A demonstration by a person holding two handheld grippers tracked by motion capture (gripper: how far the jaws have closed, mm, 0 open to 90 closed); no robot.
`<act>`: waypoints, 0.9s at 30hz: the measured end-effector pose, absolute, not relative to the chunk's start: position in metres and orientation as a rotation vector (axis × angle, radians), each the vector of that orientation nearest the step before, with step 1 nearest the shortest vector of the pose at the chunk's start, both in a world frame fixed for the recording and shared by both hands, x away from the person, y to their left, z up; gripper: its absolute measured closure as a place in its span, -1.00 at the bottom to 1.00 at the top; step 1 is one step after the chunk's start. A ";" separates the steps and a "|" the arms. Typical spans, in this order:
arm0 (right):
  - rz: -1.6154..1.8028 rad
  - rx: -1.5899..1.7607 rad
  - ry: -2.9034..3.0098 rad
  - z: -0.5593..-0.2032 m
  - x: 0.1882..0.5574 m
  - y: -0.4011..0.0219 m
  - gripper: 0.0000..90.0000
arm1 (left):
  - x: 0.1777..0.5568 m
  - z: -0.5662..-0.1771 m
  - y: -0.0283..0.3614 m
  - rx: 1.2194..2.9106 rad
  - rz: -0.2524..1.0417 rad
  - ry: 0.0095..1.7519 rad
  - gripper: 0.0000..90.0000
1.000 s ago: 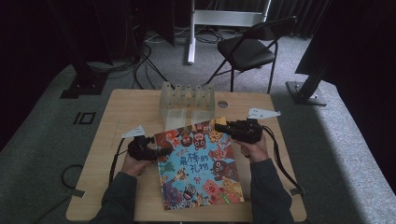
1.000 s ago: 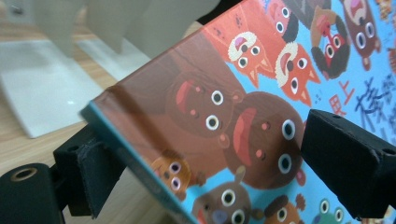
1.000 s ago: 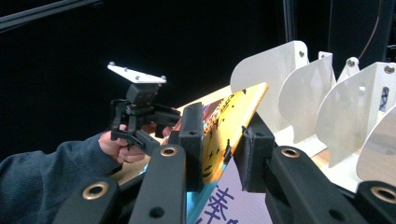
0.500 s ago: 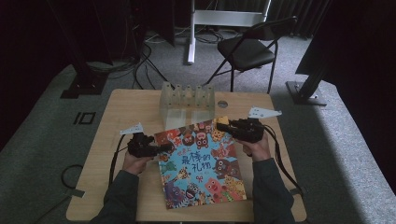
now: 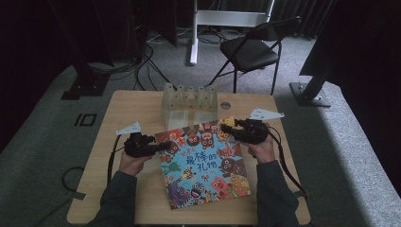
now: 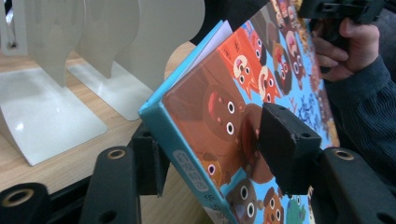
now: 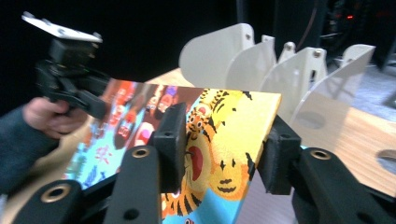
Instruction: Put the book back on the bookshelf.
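Observation:
A colourful picture book lies tilted on the wooden table, its far end raised between my two grippers. My left gripper is at the book's far left corner. The left gripper view shows that corner between the jaws of the left gripper, which have just been closing; a gap remains, so it is open. My right gripper is at the far right corner. There the tiger-printed corner sits between the jaws of the right gripper, which have just been opening off it.
A white rack of upright bookend dividers stands at the table's far edge, just behind the book. A round grommet sits beside it. A black folding chair and a stand's foot are on the carpet beyond.
Seen from above, both hands and the book stay about where they were; no clear shift shows.

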State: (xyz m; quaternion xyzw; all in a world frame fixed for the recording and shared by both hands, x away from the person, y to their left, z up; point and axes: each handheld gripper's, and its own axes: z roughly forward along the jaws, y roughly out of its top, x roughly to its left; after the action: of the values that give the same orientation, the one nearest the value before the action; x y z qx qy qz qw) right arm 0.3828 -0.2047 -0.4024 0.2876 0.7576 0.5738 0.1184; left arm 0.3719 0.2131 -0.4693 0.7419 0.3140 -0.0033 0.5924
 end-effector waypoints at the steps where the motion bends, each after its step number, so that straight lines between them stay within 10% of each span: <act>1: 1.672 0.842 2.214 -0.402 0.383 -0.205 0.26 | 0.372 -0.467 0.214 1.731 -0.006 0.720 0.06; 27: 1.643 0.825 2.107 -0.391 0.378 -0.209 0.18 | 0.369 -0.416 0.218 1.710 0.124 0.569 0.50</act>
State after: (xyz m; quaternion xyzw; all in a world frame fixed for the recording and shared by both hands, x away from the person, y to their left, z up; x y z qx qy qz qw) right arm 0.3785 -0.2092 -0.3912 0.2906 0.7423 0.5788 0.1721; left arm 0.3689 0.2177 -0.4158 0.7433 0.2475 0.0541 0.6192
